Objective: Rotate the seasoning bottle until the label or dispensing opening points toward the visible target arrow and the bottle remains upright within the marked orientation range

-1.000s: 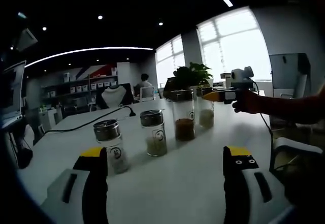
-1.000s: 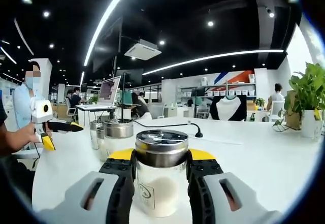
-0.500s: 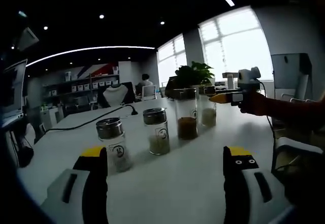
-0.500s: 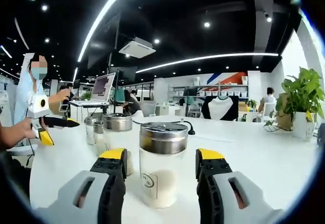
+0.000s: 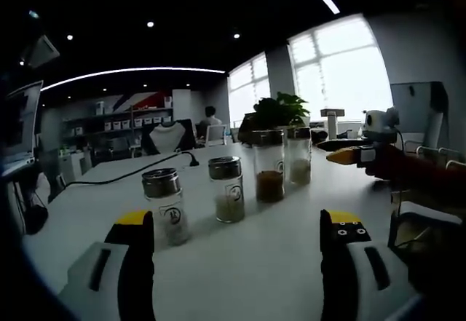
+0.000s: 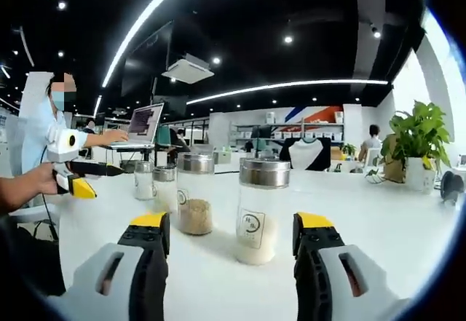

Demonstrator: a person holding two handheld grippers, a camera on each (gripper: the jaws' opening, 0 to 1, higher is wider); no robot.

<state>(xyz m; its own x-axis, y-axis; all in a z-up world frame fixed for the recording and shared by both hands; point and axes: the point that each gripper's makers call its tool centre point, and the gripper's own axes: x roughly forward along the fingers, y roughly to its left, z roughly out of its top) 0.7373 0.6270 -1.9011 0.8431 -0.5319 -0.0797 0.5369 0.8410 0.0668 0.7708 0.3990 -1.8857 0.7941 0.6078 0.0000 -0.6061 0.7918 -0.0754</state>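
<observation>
Four glass seasoning bottles stand upright in a row on the white table (image 6: 408,241). The right gripper (image 6: 231,234) has its jaws spread wide and released, holding nothing. The bottle of pale grains (image 6: 261,210), the one I take to be the task's bottle, sits just ahead of those fingers and between their lines, its small square label turned toward the fingers. Beside it, toward the left finger, stands the bottle of brown seasoning (image 6: 194,203), close but not touching.

The left gripper (image 5: 237,230) is also spread and empty. From its side, the nearest steel-capped bottle (image 5: 167,206) stands just past its left finger, with the next bottle (image 5: 228,188) beyond and nearer the gap's middle.

I can make out no target arrow or marked range on the table, so whether the label faces correctly cannot be told. That is the main risk: leaving the bottle slightly off. If the right gripper closes again for a correction, an off-centre pinch could tip the tall bottle or knock it into its brown neighbour.
</observation>
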